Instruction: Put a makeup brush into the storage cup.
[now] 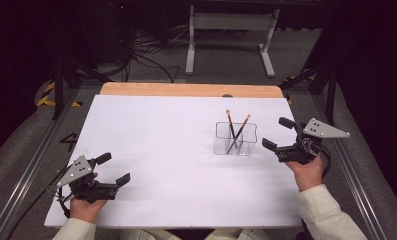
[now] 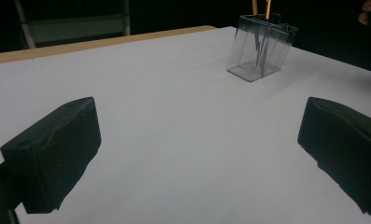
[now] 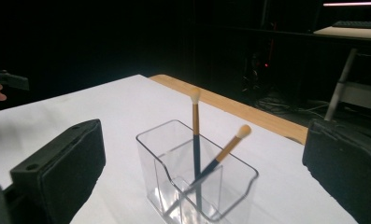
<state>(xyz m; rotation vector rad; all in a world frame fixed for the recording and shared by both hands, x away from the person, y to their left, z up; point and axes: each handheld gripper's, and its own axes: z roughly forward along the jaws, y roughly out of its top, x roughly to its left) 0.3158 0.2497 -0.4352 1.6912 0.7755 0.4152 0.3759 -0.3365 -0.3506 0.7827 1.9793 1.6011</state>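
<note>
Both brushes (image 1: 236, 131) stand in the clear holder (image 1: 234, 139); the right tool (image 1: 278, 134), at its 3 o'clock, is spread and empty, and should next withdraw clear.

Place: a lab or recording studio, rigged for filming bench work.
Walls: black all round, the room dark beyond the lit bench (image 1: 151, 150).
Frame: aluminium rails (image 1: 31, 165) along both sides of the bench.
Floor: grey carpet, loose cables (image 1: 146, 57), yellow-black hazard tape (image 1: 48, 95).
Beyond: a white desk frame (image 1: 231, 30); a small red light (image 3: 266, 65) among dark equipment.
</note>
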